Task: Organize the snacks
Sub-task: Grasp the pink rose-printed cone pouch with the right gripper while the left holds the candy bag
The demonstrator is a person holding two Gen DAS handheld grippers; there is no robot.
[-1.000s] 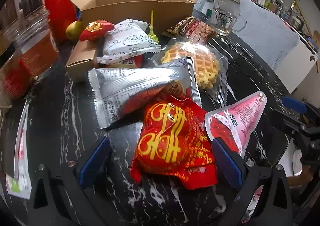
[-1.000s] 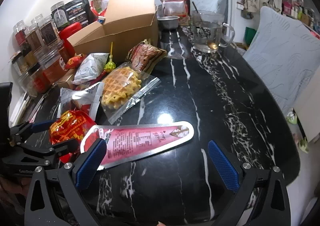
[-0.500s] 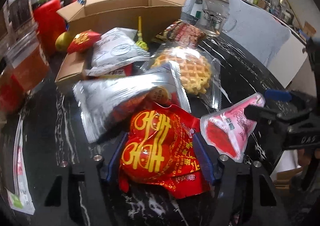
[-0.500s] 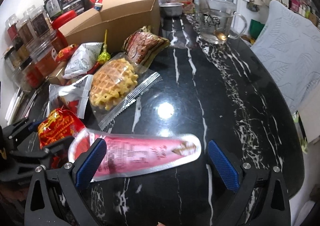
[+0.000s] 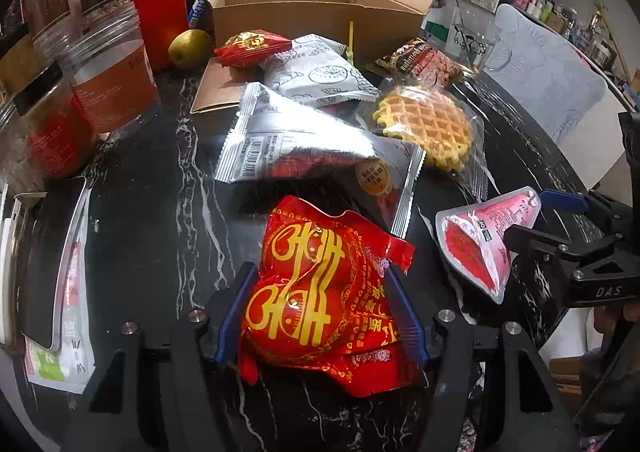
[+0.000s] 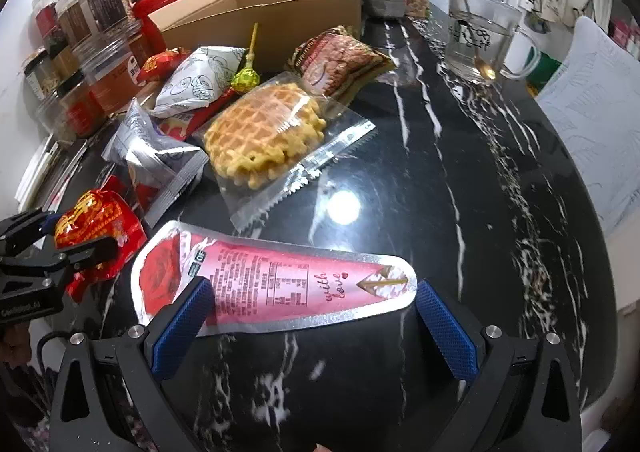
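Left grip taken on the red packet, right jaws waiting around the pink pouch

Your left gripper is clamped on the red packet, low on the black table; lift it straight and carry it to the one cardboard box. Your right gripper stands wide around the one pink cone pouch, not pressing; close across its narrow width. I count also one waffle, two silver packets, one lollipop
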